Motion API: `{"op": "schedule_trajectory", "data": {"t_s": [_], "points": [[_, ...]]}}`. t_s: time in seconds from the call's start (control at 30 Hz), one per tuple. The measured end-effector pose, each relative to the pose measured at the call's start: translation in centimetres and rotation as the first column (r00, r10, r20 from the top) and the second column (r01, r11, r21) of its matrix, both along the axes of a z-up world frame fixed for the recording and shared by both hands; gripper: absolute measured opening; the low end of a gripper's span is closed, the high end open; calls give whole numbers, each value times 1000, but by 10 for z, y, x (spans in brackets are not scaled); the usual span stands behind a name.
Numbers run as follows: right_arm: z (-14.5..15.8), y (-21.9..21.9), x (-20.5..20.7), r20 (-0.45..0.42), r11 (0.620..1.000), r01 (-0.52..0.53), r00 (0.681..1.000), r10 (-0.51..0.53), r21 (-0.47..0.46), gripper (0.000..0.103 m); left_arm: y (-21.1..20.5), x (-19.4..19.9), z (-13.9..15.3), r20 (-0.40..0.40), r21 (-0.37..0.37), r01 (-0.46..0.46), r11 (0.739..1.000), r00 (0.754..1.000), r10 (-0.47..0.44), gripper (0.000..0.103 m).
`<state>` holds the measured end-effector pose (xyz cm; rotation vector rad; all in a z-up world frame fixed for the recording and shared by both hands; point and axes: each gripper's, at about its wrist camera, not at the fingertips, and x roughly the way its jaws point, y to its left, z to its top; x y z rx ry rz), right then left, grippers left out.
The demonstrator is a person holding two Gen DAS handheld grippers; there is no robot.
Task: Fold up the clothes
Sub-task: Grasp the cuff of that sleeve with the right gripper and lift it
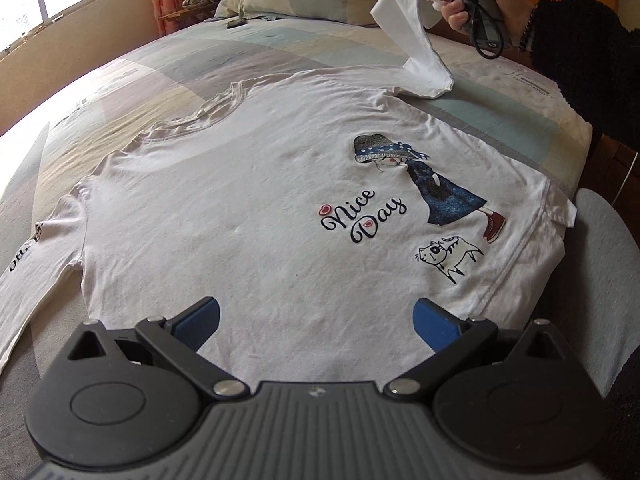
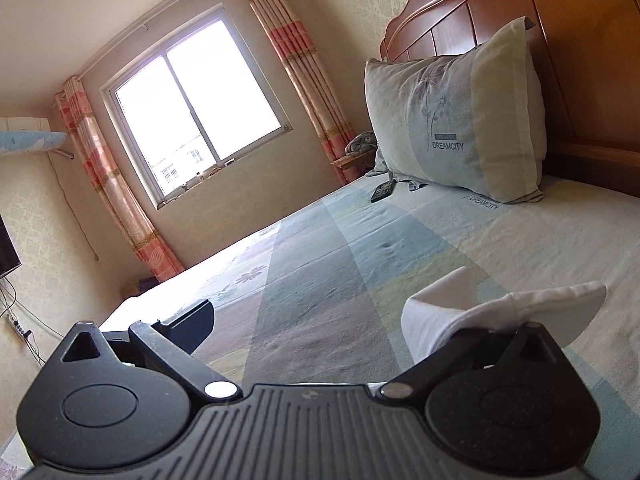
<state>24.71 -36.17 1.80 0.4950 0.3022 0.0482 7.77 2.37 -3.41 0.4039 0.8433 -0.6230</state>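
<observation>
Shirt (image 1: pixel 248 200) first: it is white, with long sleeves, and it lies flat on the bed (image 1: pixel 160 72) with the "Nice Day" picture facing up. In the left wrist view the neck hole points to the left and the bottom edge points to the right. So the long way of the shirt runs across, from side to side.

The left gripper (image 1: pixel 316 320) hangs over the near side of the shirt. Its blue fingers (image 1: pixel 204 320) are spread wide and hold nothing. The near sleeve (image 1: pixel 32 280) lies flat on the bed, off to the left of them.

The far sleeve (image 1: pixel 416 40) is lifted up off the bed. It rises to a hand (image 1: pixel 480 0) in a dark fuzzy cuff, which holds the other tool. In the right wrist view, the right gripper (image 2: pixel 340 316) has its fingers wide apart too. The white sleeve end (image 2: pixel 460 308) sits draped over one finger and hides it. It does not look pinched between the two. I cannot tell just how it stays up.

The thing that matters for the next move is this: the lifted sleeve is on the far side, and the shirt body lies between it and the left gripper. I think the sleeve needs to come toward the near side and be laid down across the shirt. The right hand is the closer one for that. The loose hold could let the sleeve slip off.
</observation>
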Motion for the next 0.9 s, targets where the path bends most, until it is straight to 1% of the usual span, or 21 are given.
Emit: {"op": "schedule_trajectory", "data": {"t_s": [0.1,0.17,0.23,0.37,0.5,0.7,0.77,0.9], "points": [[-3,23,11,-10,999,-30,999,30,-13,103,5,-2,0,9,38,56,998,998,-57,102],[-5,38,20,-17,999,-51,999,51,-18,103,9,-2,2,18,65,56,996,998,-57,102],[-7,52,28,-22,998,-66,998,65,-21,103,13,-2,4,24,75,40,996,999,-42,102],[-15,71,39,-22,997,-79,997,79,21,103,22,-2,5,23,42,-25,999,999,24,102],[-24,89,51,-39,992,-119,992,121,47,103,25,-5,3,5,28,-57,998,998,56,102],[-27,120,59,-28,979,-189,981,192,71,103,19,-13,-9,-55,1,-64,998,996,64,102],[-27,131,61,-27,973,-214,976,217,80,103,17,-14,-10,-61,-8,-68,998,996,68,102],[-25,149,63,-24,963,-254,966,257,85,103,16,-16,-8,-57,-1,-72,997,996,72,102]]}}
